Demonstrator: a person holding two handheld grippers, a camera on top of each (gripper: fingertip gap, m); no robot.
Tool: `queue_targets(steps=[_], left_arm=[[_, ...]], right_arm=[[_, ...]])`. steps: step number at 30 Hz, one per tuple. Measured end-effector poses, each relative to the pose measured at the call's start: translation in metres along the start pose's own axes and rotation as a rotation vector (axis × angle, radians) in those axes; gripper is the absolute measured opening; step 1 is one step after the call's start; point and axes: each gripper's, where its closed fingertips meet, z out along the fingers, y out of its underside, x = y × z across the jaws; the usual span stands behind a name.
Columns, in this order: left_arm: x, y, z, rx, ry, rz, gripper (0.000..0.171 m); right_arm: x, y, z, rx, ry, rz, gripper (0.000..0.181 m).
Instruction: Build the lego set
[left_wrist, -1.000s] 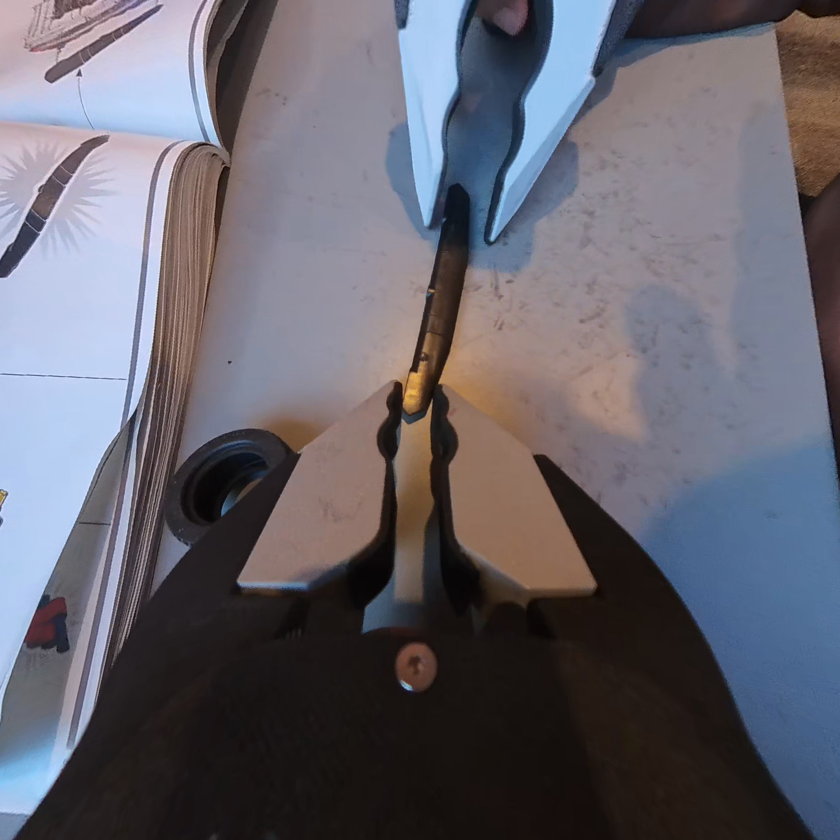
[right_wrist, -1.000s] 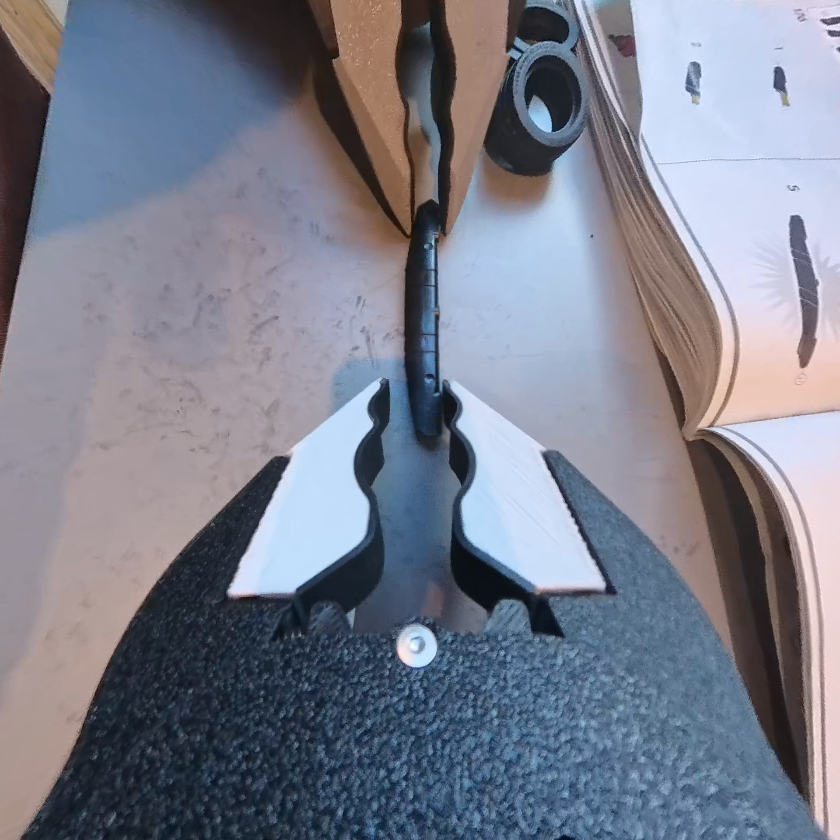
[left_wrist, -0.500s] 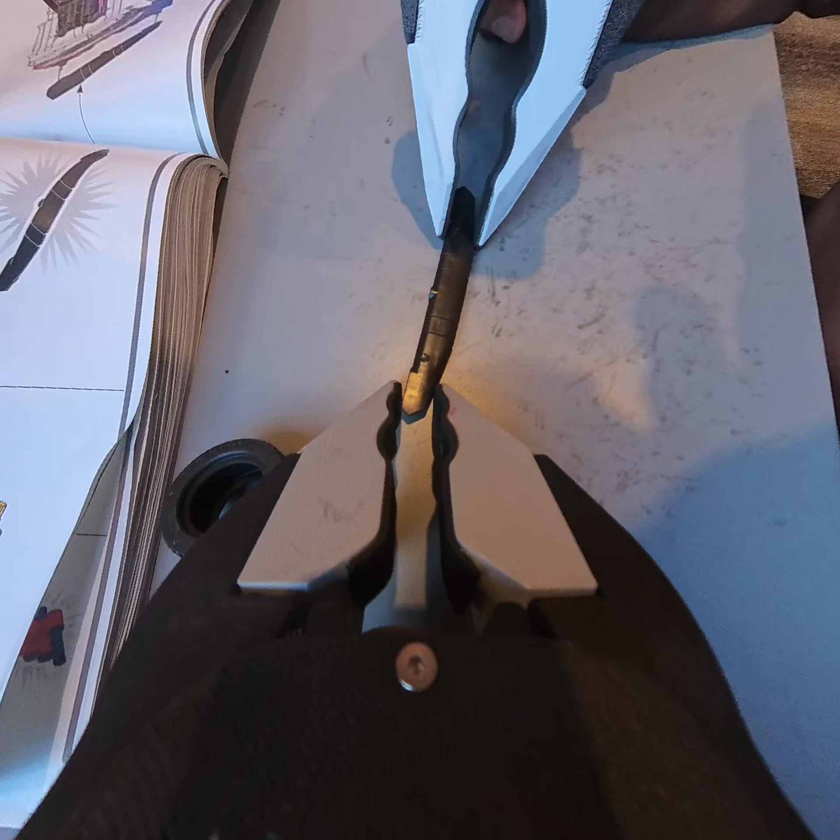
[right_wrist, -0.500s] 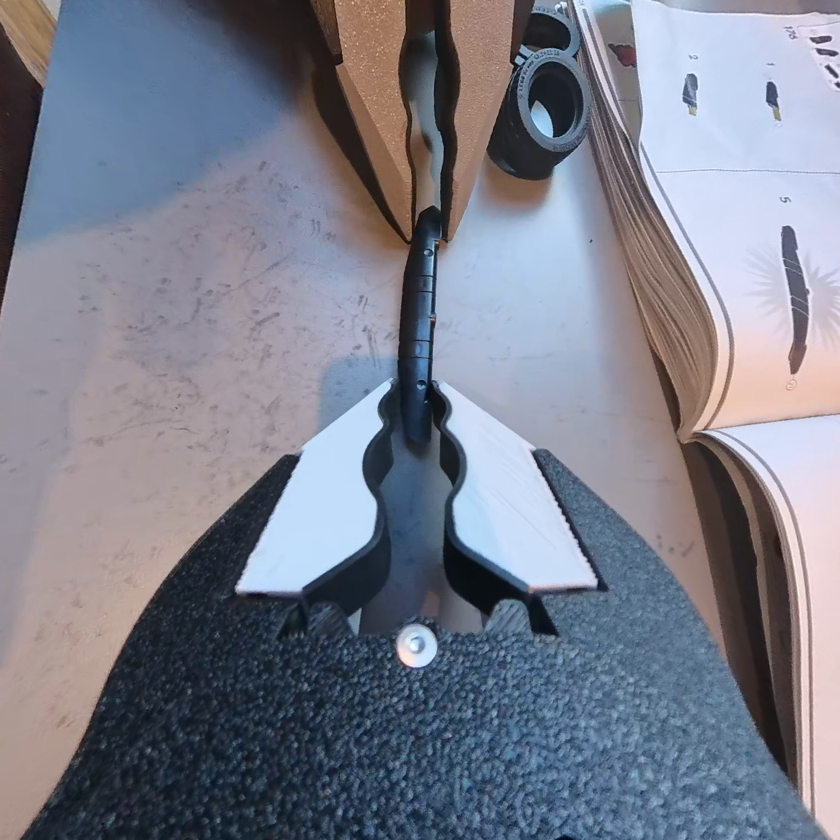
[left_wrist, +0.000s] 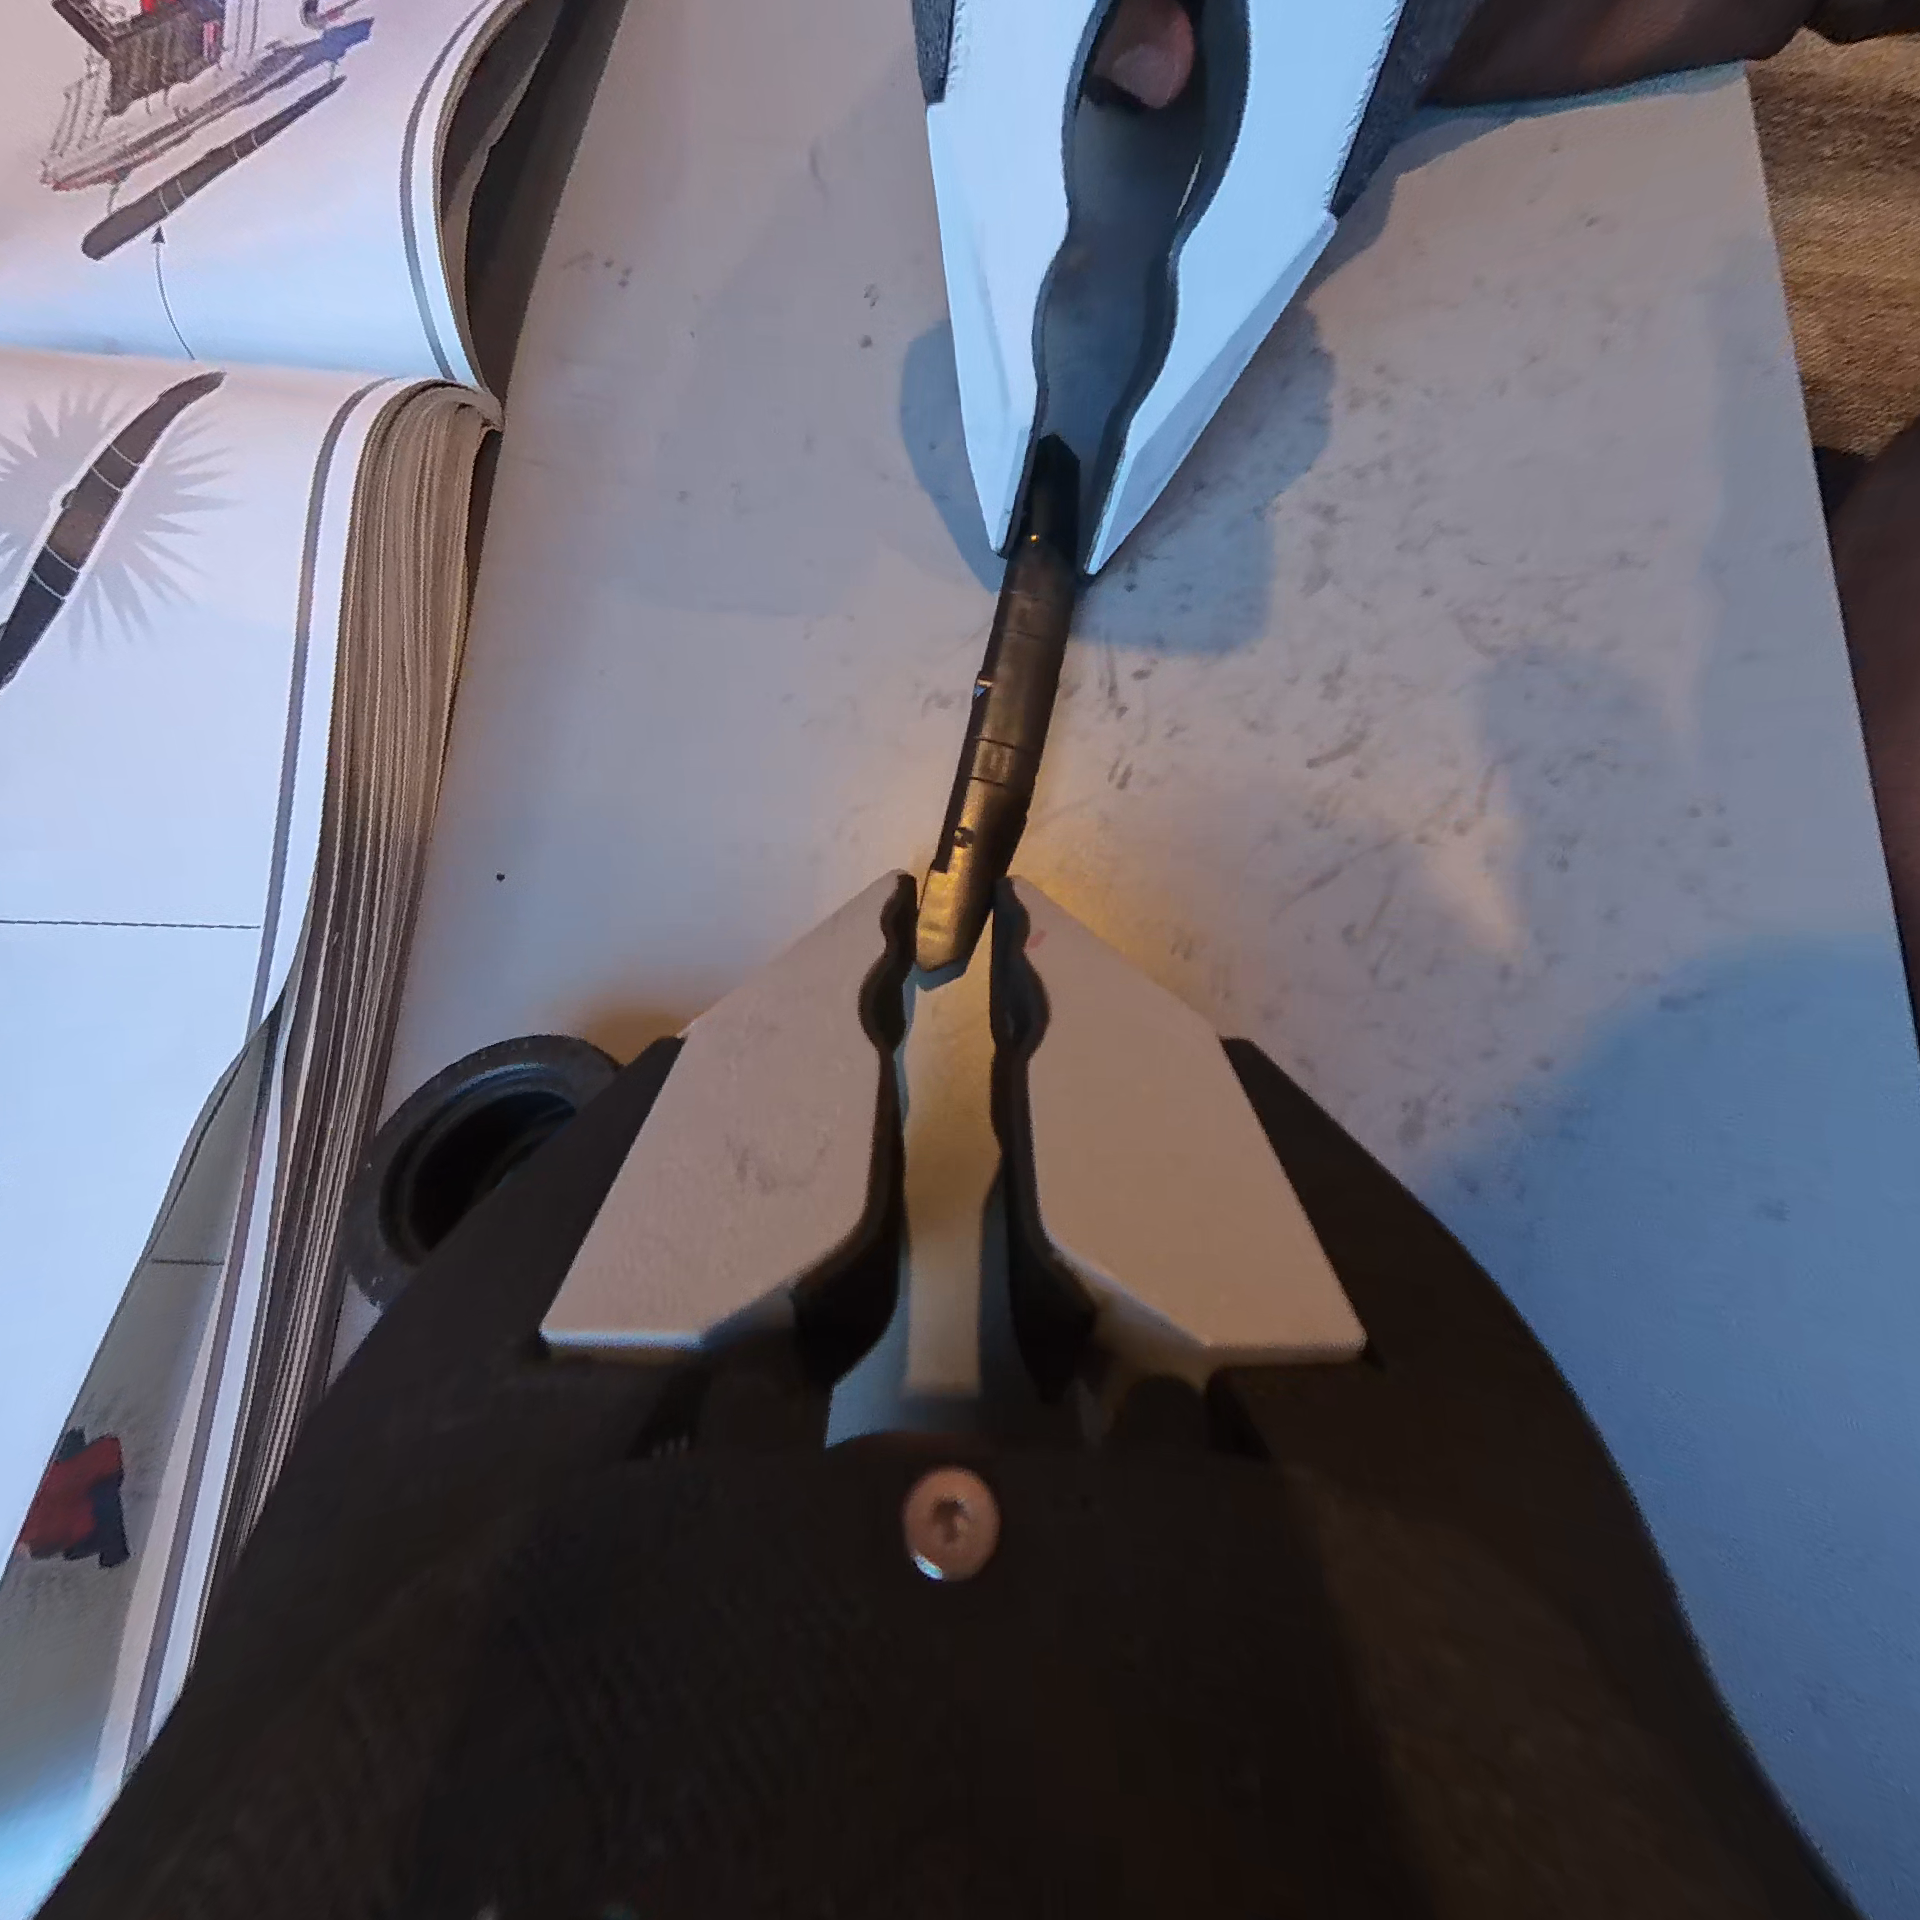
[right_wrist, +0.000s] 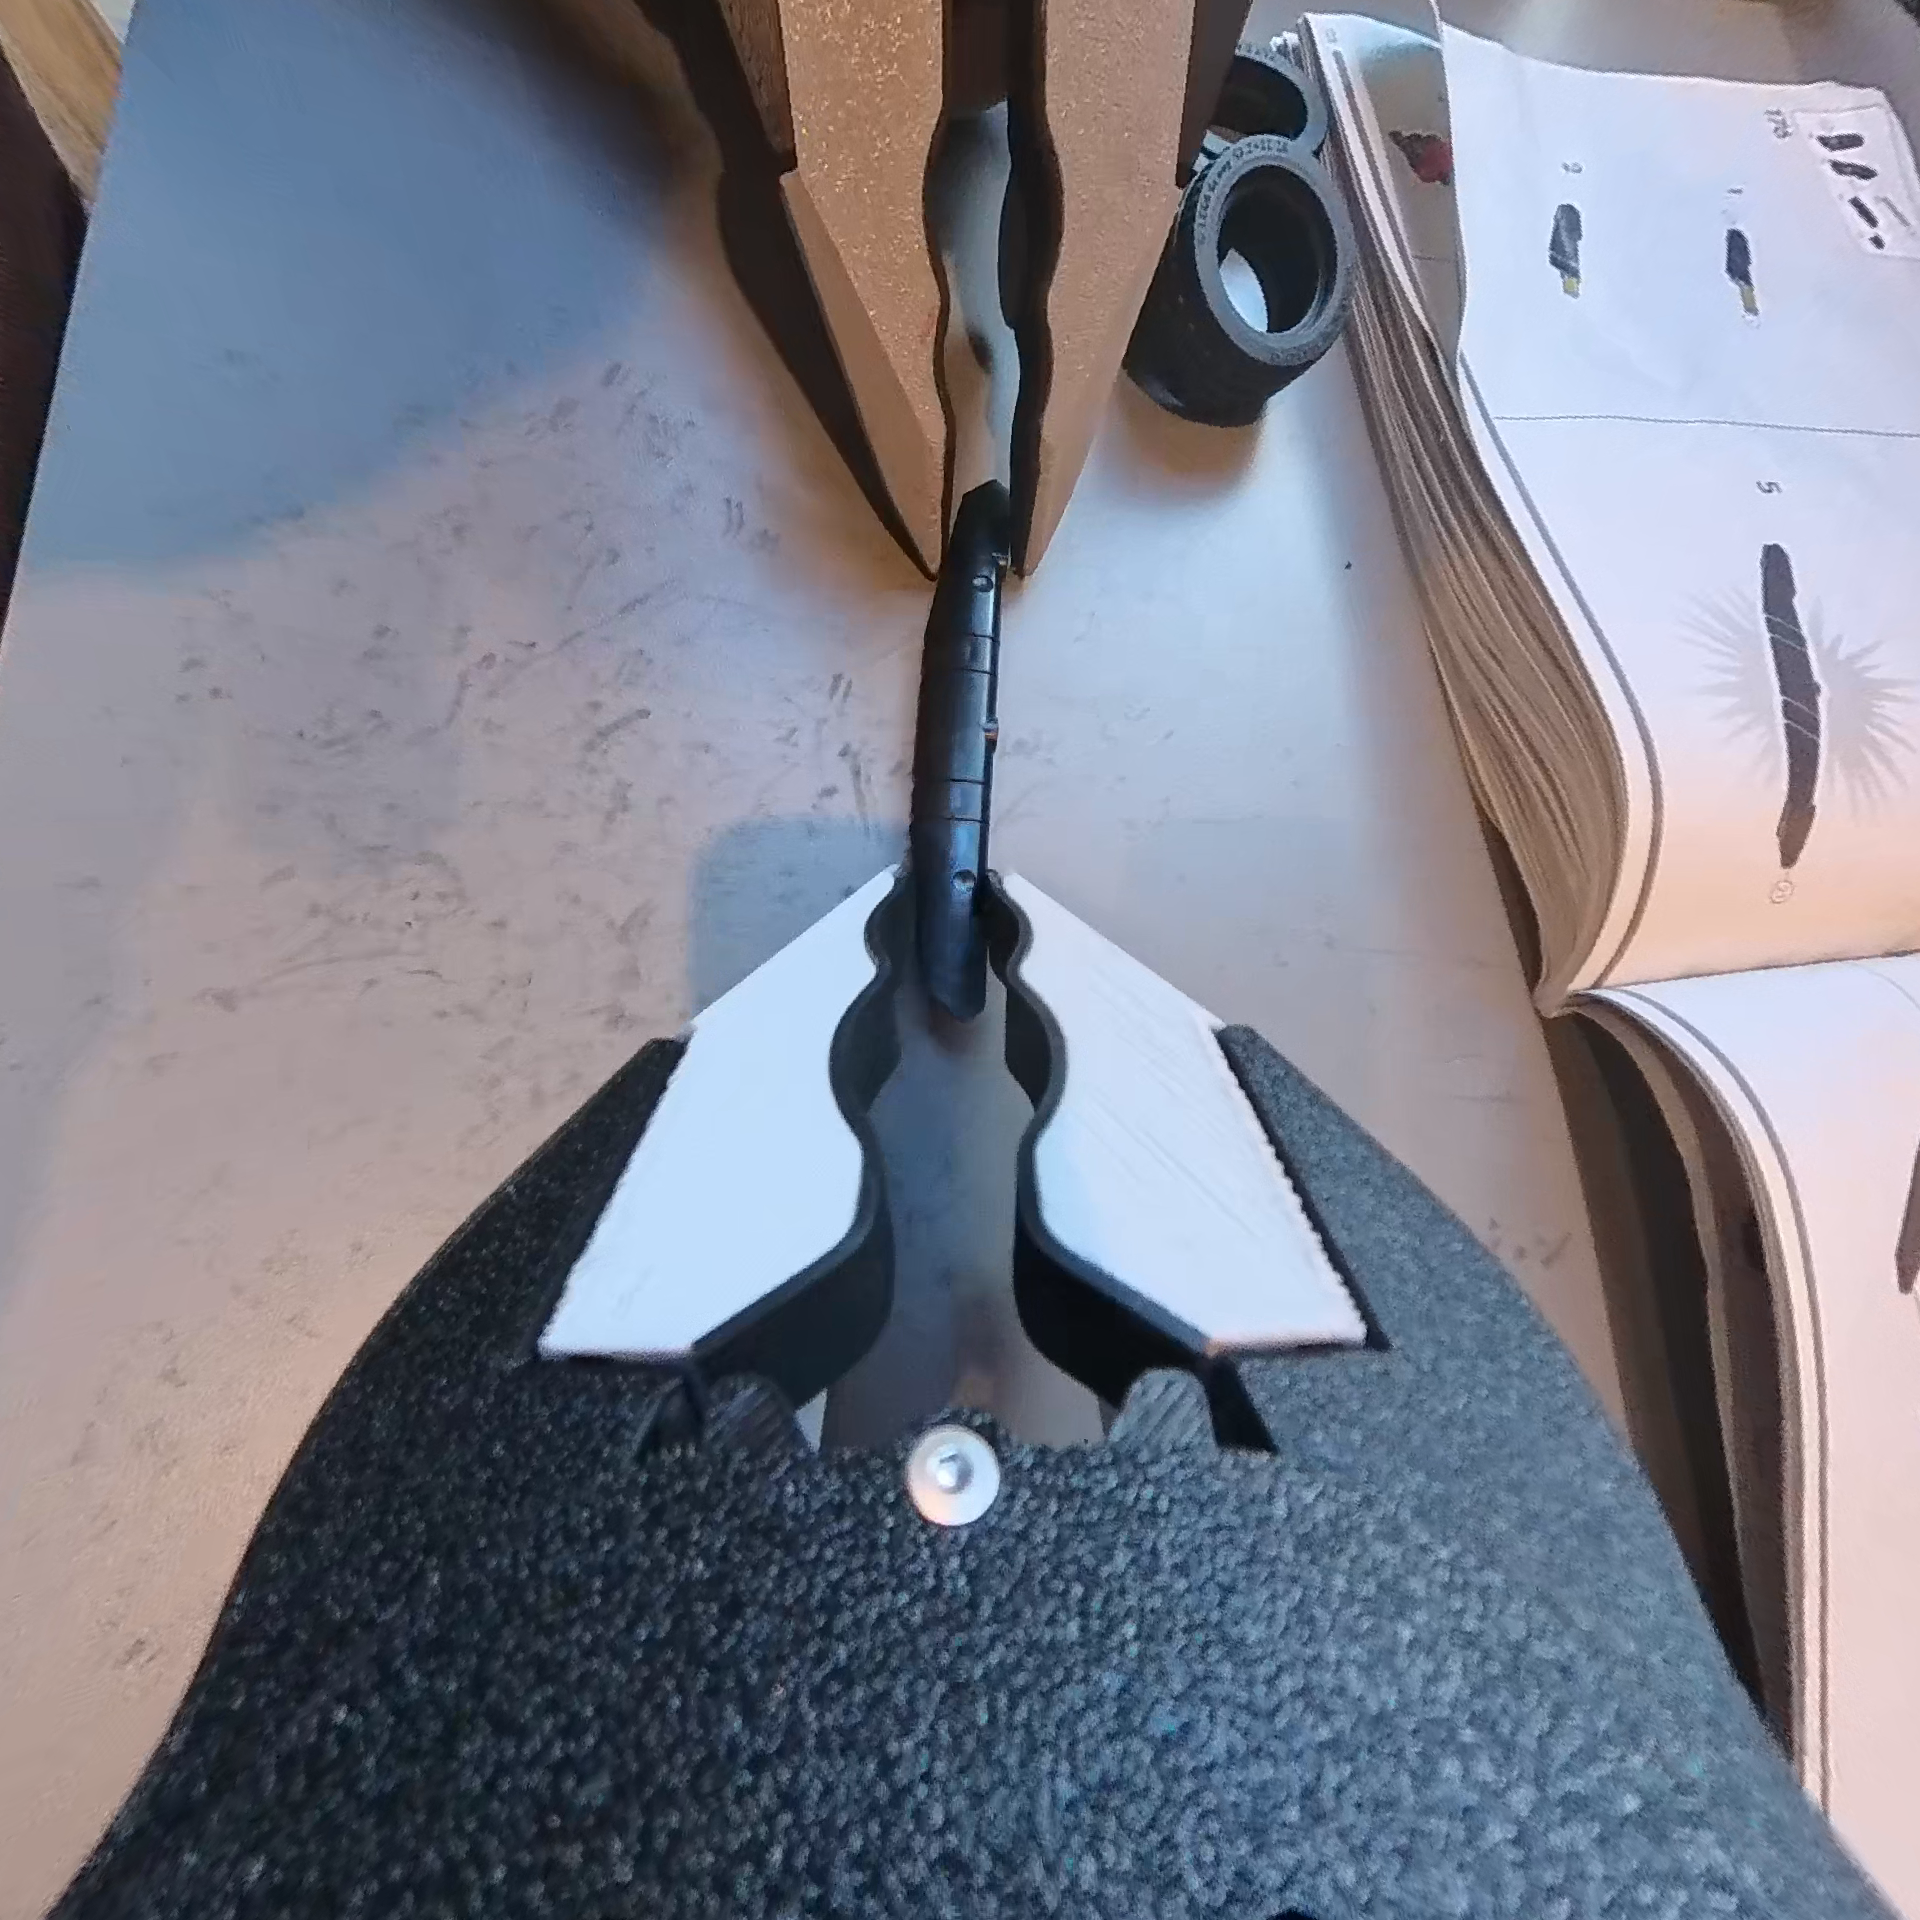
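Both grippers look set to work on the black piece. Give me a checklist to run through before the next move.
1. Left gripper shut on one end of the black curved piece: ok.
2. Right gripper shut on the other end: ok.
3. Piece lifted off the table: cannot tell.
4. Segments of the piece fully seated: cannot tell.
5. Tyres off the line between the grippers: ok.
6. Instruction book open beside the work: ok.

Printed step numerals mark the open instruction booklet (right_wrist: 1662, 520). Raised lettering, too small to read, circles the black tyre (right_wrist: 1195, 332) sidewall.
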Motion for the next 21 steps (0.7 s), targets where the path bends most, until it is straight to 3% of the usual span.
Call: queue_targets(steps=[21], left_arm=[[0.0011, -0.0014, 0.0021, 0.002, 0.008, 0.004, 0.012]], right_arm=[[0.0013, 0.0007, 0.0014, -0.001, -0.015, 0.024, 0.016]])
